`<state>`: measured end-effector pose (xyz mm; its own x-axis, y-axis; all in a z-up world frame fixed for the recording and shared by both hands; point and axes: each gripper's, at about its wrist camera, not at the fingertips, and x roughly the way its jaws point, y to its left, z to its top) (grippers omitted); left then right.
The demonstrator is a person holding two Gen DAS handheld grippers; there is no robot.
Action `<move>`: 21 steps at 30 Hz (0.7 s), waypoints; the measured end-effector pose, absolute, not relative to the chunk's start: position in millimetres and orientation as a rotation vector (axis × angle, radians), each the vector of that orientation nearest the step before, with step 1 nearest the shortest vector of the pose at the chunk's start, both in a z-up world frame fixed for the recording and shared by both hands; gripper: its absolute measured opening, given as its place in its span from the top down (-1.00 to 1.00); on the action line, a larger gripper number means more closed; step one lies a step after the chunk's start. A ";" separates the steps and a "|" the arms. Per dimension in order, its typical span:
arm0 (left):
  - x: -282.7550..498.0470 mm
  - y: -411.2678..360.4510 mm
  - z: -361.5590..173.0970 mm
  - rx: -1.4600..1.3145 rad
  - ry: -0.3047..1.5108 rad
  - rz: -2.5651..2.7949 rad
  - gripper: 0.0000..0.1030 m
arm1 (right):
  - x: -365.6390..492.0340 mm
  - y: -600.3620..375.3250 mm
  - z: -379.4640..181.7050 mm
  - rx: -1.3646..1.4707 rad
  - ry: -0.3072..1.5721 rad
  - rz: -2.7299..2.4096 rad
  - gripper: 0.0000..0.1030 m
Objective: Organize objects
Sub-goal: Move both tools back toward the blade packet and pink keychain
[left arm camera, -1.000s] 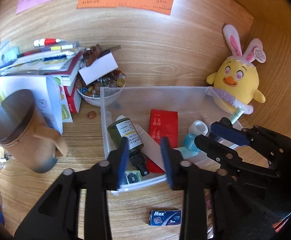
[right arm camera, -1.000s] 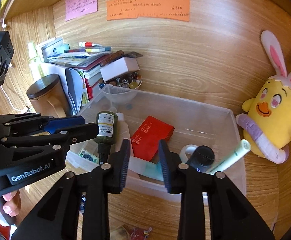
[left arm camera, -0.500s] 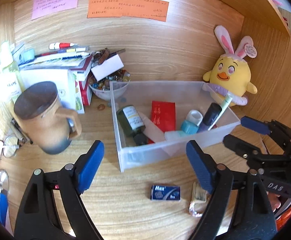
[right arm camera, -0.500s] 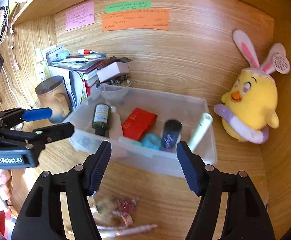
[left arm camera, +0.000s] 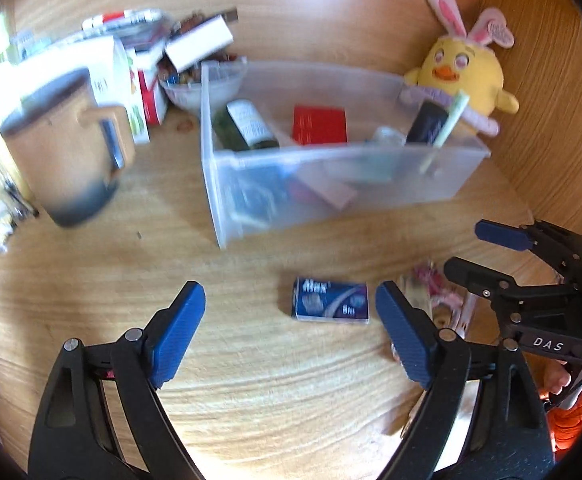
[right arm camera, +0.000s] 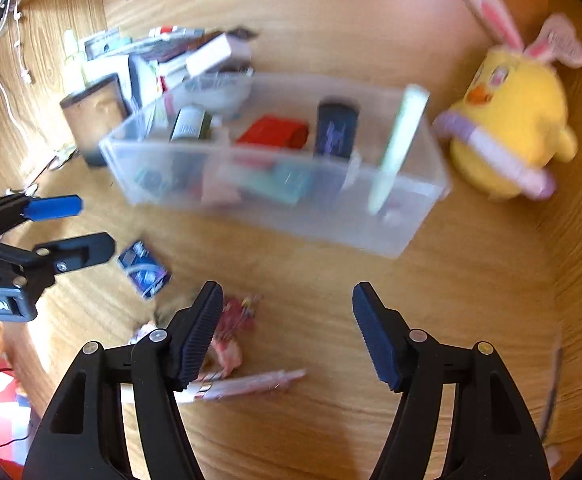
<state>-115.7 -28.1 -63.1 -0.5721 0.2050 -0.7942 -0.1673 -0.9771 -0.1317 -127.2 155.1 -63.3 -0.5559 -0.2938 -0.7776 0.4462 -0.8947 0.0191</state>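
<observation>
A clear plastic bin (left arm camera: 331, 192) (right arm camera: 275, 208) on the wooden desk holds a green bottle (left arm camera: 243, 124), a red box (left arm camera: 319, 124), a dark tube (right arm camera: 337, 128) and a pale green tube (right arm camera: 399, 140). In front of it lie a blue staple box (left arm camera: 331, 300) (right arm camera: 143, 268), pink candy wrappers (right arm camera: 235, 320) and a pen (right arm camera: 251, 384). My left gripper (left arm camera: 289, 291) (right arm camera: 95, 224) stands wide open just above the staple box. My right gripper (right arm camera: 287, 290) (left arm camera: 467, 249) is open, its jaws closing over bare desk, the wrappers beside its left finger.
A yellow plush chick (left arm camera: 463, 72) sits right of the bin against the wall. A brown lidded mug (left arm camera: 67, 152), stacked books and boxes (left arm camera: 131, 80) and a bowl of small items (left arm camera: 199, 88) crowd the left. The picture is blurred by motion.
Both grippers have opened wide, pulled back from the bin and sunk toward the desk in front of it. The staple box and candy wrappers now lie near the fingers.
</observation>
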 end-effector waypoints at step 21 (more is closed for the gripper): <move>-116.9 -11.6 -84.7 -1.404 0.042 2.593 -0.69 | -125.0 136.3 -82.0 1.193 0.328 -2.357 0.57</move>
